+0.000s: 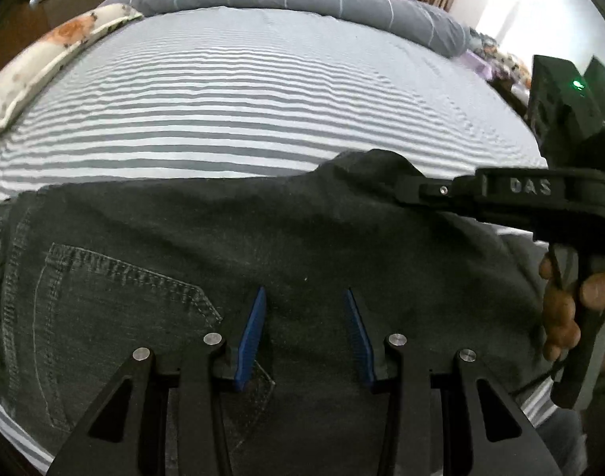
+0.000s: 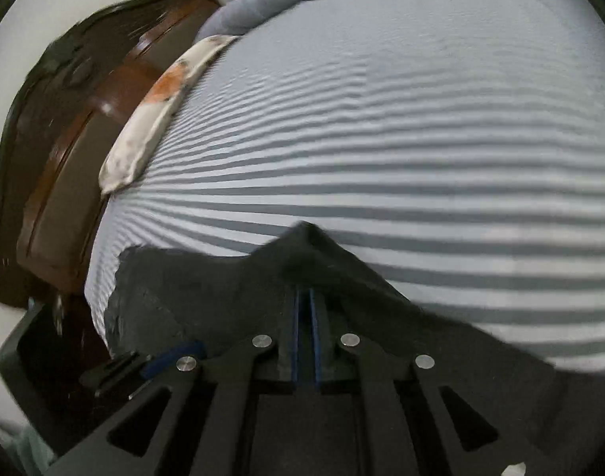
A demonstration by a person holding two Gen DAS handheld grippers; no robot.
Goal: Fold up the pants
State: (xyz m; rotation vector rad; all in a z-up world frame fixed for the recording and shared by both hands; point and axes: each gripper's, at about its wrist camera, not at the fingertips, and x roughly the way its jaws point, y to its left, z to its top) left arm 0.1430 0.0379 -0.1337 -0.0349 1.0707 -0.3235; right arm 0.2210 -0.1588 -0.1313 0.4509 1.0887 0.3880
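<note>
A: Dark grey denim, heavy weave. The pants (image 1: pixel 262 246) lie flat on the striped bedsheet (image 1: pixel 223 91), near edge of the bed, back pocket (image 1: pixel 116 297) up on my left.

B: Your fingers?

A: Left gripper (image 1: pixel 306 337) spread wide over the seat, pinching nothing. Right gripper (image 2: pixel 305 333) pressed together on a pinch of the far edge, cloth peaked above the blue pads (image 2: pixel 313 337).

B: How will it handle?

A: My guess: weighty, limp but thick, not slippery. Seams and waistband are the firm places to take; a doubled edge should hold a crease.

B: Do the views differ?

A: Left view shows the pocket stitching and my right hand (image 1: pixel 564 317) on its handle. Right view alone shows the pinch, plus the brown headboard (image 2: pixel 76 150) beside the floral pillow (image 2: pixel 155 119).
</note>
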